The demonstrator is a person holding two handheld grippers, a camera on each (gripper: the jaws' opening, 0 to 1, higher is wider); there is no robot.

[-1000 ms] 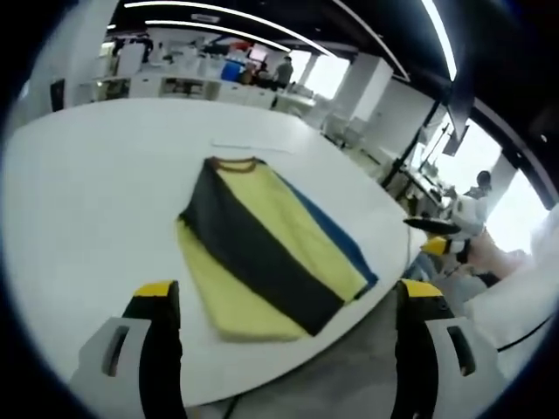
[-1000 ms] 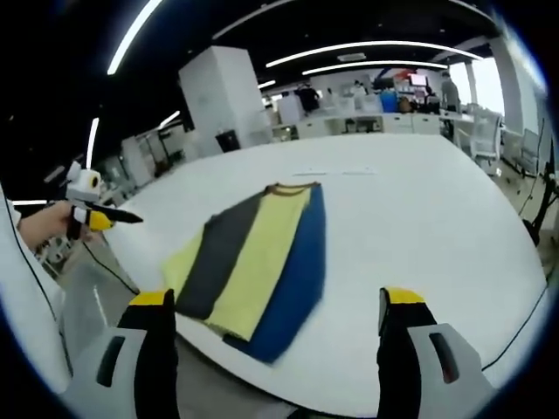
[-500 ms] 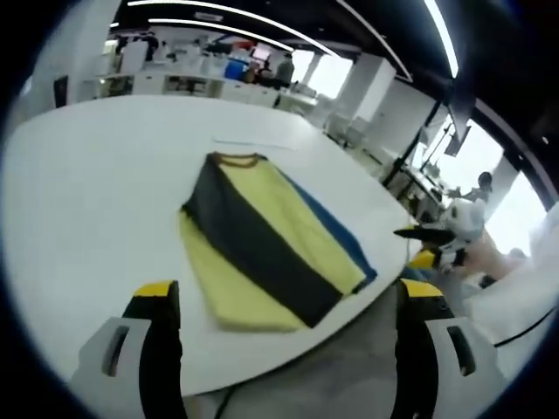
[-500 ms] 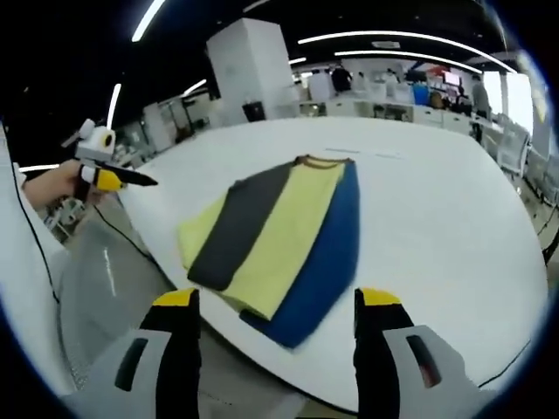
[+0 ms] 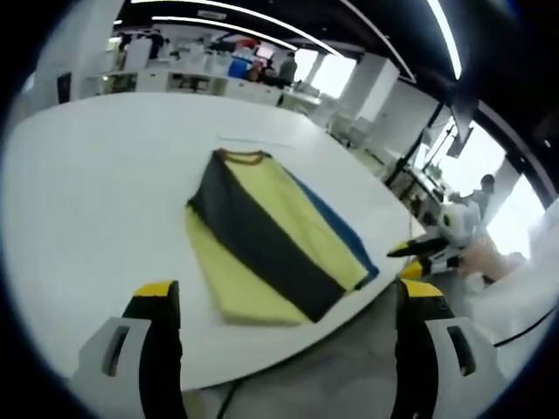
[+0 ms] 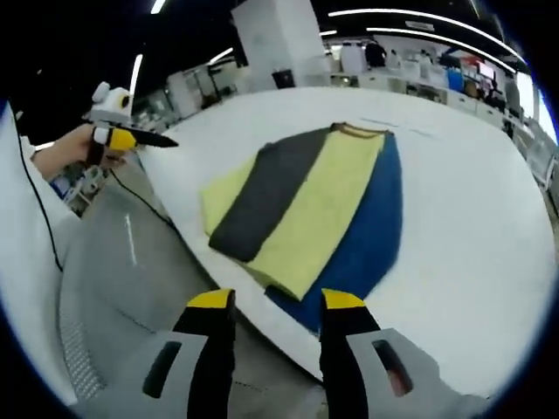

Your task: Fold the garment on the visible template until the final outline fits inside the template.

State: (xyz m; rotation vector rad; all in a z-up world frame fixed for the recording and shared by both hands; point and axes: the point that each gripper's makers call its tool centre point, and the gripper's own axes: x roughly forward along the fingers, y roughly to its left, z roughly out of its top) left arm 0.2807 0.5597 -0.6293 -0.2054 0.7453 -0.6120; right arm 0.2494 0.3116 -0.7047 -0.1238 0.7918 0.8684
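Note:
A striped garment in yellow, dark grey and blue, with a brown collar at its far end, lies flat on the white table. Its near hem reaches the table's edge. My left gripper is held back from the hem, its jaws wide open and empty. In the right gripper view the garment lies just ahead of my right gripper, whose jaws stand close together with a narrow empty gap. Each gripper appears in the other's view, held by a hand off the table edge: the right gripper and the left gripper.
A faint thin line marks the table beyond the collar. Grey floor lies below the table edge, with a thin cable hanging over it. Desks and people fill the far office; a white pillar stands behind the table.
My right gripper's jaws have narrowed a lot and it has come closer to the garment's near hem. In the left gripper view the right gripper has sunk lower; the garment has not moved.

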